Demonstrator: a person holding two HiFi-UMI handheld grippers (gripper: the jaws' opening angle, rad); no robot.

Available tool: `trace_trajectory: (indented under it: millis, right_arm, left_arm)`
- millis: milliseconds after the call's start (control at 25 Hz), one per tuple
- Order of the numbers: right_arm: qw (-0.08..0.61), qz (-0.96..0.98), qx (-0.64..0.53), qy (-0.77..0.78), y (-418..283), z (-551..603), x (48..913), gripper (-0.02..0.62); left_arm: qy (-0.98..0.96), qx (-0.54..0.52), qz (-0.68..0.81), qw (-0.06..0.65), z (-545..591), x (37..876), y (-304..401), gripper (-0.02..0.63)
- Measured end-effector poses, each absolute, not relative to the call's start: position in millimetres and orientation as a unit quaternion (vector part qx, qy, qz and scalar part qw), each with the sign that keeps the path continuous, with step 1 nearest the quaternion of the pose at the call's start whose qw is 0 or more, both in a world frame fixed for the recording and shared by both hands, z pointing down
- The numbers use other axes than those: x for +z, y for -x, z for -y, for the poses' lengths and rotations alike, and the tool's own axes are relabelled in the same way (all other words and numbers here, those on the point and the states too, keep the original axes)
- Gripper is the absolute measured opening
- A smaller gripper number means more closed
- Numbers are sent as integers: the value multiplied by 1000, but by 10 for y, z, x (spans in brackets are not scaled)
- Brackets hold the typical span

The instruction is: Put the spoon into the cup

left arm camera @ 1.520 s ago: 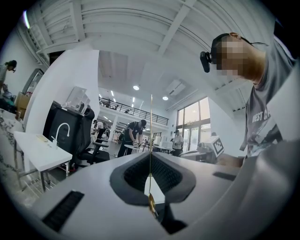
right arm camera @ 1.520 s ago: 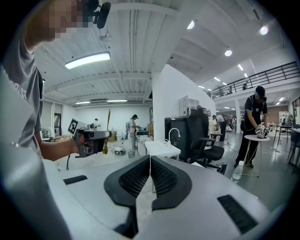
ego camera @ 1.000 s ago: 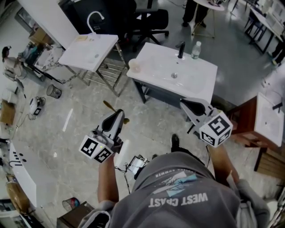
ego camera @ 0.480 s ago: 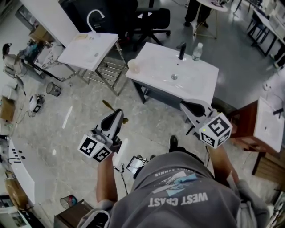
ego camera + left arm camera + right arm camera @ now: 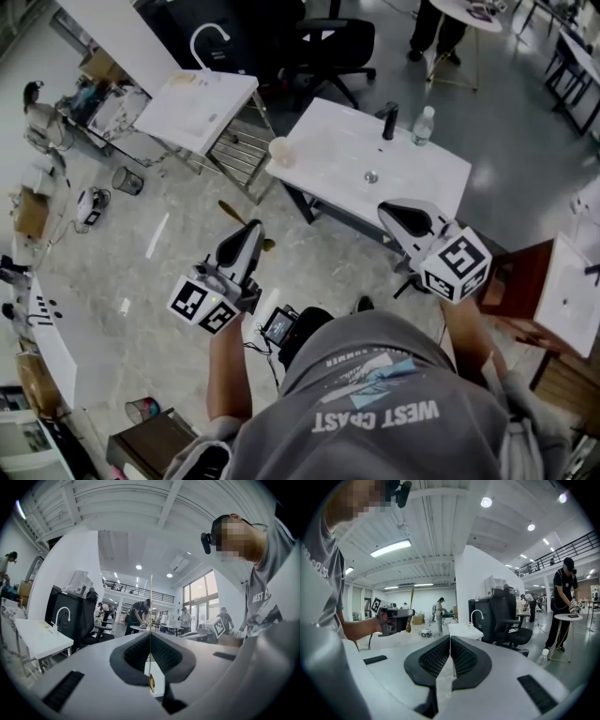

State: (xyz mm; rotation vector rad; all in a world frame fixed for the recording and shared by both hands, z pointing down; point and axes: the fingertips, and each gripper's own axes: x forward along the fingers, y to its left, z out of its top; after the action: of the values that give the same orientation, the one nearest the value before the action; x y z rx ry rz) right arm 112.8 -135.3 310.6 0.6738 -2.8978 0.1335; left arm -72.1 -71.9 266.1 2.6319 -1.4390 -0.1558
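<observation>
My left gripper (image 5: 246,231) is shut on a thin brown spoon (image 5: 229,213) that lies crosswise in its jaws, bowl end toward the right. In the left gripper view the spoon (image 5: 151,616) shows edge-on as an upright line between the pressed pads of the left gripper (image 5: 150,641). The pale cup (image 5: 280,148) stands on the near left corner of the white basin table (image 5: 323,141), ahead of and apart from the spoon. At the table's near right edge, my right gripper (image 5: 390,215) hangs shut and empty. The right gripper (image 5: 450,641) also sees the spoon (image 5: 411,606) at the left.
A black tap (image 5: 390,120) and a clear bottle (image 5: 424,125) stand at the basin table's far side. A second white basin top (image 5: 197,108) on a metal rack is to the left. An office chair (image 5: 328,42) is behind. A wooden stand (image 5: 520,272) is at the right.
Both grippers have moved forward with the person toward the basin table, which now lies closer under them. The left gripper still holds the spoon the same way.
</observation>
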Motion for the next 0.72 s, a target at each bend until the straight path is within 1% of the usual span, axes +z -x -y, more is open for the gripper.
trace_trajectory:
  millis: [440, 720]
  right_arm:
    - [93, 962, 57, -252, -1301, 1772, 3245, 32]
    - [99, 956, 63, -267, -1018, 1973, 3244, 32]
  left_arm:
    - [-882, -51, 463, 72, 1237, 2740, 700, 3]
    - [-893, -54, 440, 80, 1601, 2768, 951, 3]
